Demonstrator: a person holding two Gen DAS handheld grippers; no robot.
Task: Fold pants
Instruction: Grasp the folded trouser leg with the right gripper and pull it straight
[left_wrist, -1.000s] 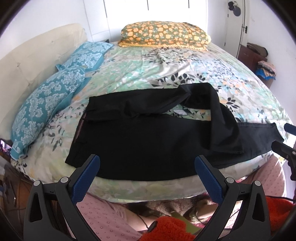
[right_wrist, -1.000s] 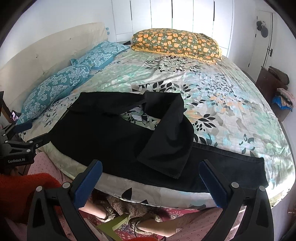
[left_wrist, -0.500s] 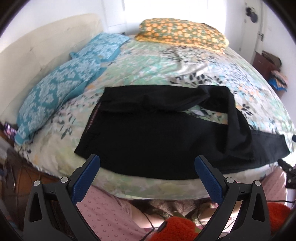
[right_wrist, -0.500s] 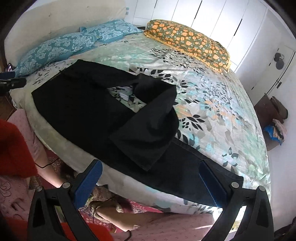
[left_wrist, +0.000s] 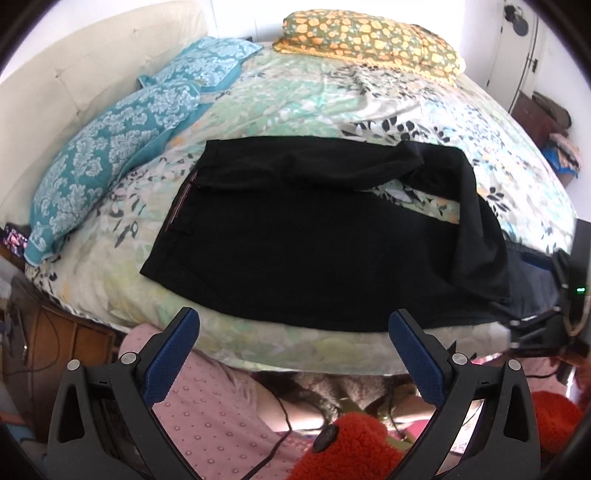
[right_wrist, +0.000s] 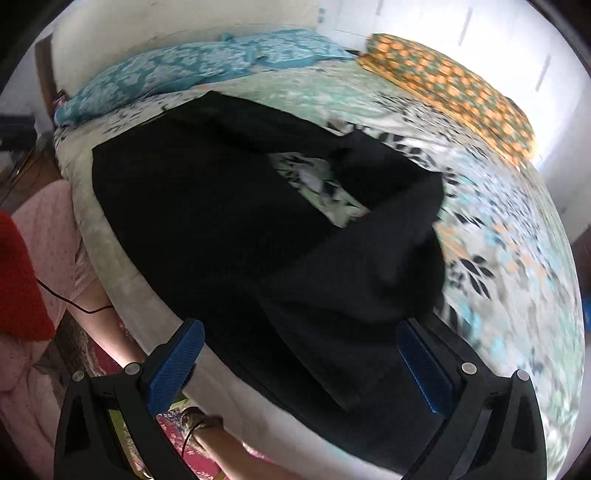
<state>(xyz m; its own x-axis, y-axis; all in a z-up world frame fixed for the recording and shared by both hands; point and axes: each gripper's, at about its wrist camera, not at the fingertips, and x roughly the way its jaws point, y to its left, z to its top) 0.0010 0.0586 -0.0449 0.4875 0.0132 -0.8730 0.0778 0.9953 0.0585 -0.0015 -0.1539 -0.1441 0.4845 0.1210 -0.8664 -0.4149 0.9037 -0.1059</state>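
Black pants lie flat along the near edge of the bed, waistband to the left, one leg bent back over the other near the right. They also show in the right wrist view, where the folded-over leg end lies just ahead. My left gripper is open and empty, held off the bed's near edge in front of the pants. My right gripper is open and empty, low over the pants' near edge. It also shows at the right edge of the left wrist view.
The bed has a floral sheet. Two teal patterned pillows lie at the left by a cream headboard. An orange flowered pillow lies at the far side. A person's pink trousers are below the bed edge.
My right gripper has moved down and forward, close over the pants' folded leg. My left gripper has shifted slightly closer and left. Both stay open.
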